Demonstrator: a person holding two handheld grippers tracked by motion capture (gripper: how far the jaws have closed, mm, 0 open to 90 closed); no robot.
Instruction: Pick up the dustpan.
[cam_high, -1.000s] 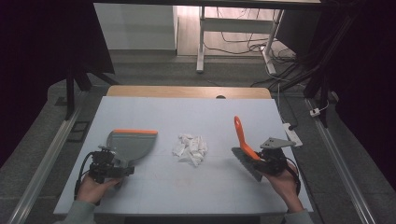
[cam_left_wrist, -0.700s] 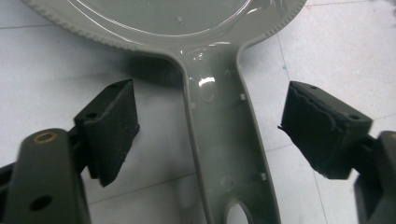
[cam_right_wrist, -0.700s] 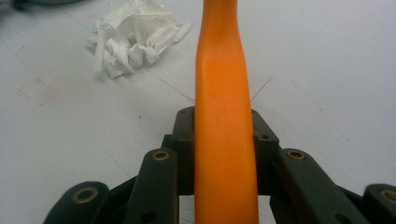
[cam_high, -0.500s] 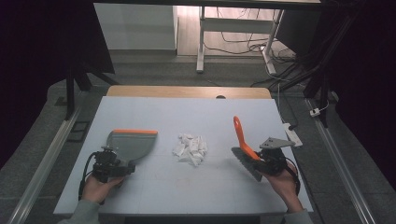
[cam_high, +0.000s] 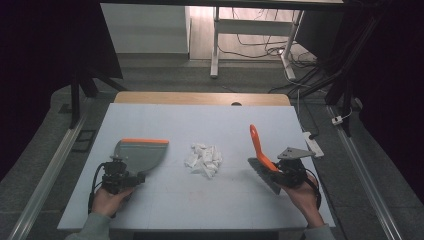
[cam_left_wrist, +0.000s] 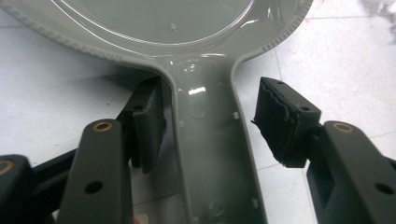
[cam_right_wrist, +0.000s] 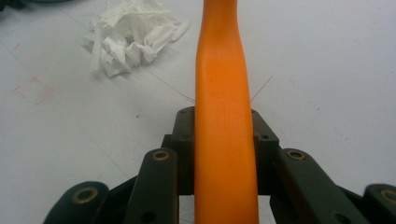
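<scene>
A grey dustpan (cam_high: 140, 154) with an orange front lip lies flat on the table's left side. Its handle (cam_left_wrist: 208, 140) runs between the jaws of my left gripper (cam_high: 118, 176), which stand open with a gap on each side. My left gripper (cam_left_wrist: 208, 126) has both pads (cam_left_wrist: 282, 119) clear of the handle. On the right, my right gripper (cam_high: 285, 172) is shut on a brush's orange handle (cam_high: 257, 145), and the dark brush head (cam_high: 262, 175) rests near the table. In the right gripper view the handle (cam_right_wrist: 224, 116) is clamped in my right gripper (cam_right_wrist: 224, 140). Crumpled white paper (cam_high: 204, 159) lies between them.
The white paper pile (cam_right_wrist: 133, 37) sits ahead and left of the brush handle. The pale table (cam_high: 200, 125) has a wooden strip along its far edge. A white power strip (cam_high: 314, 145) hangs off the right edge. Desk legs and cables stand beyond.
My left hand and gripper have drawn slightly nearer along the dustpan handle. The brush, the paper and my right gripper look unmoved.
</scene>
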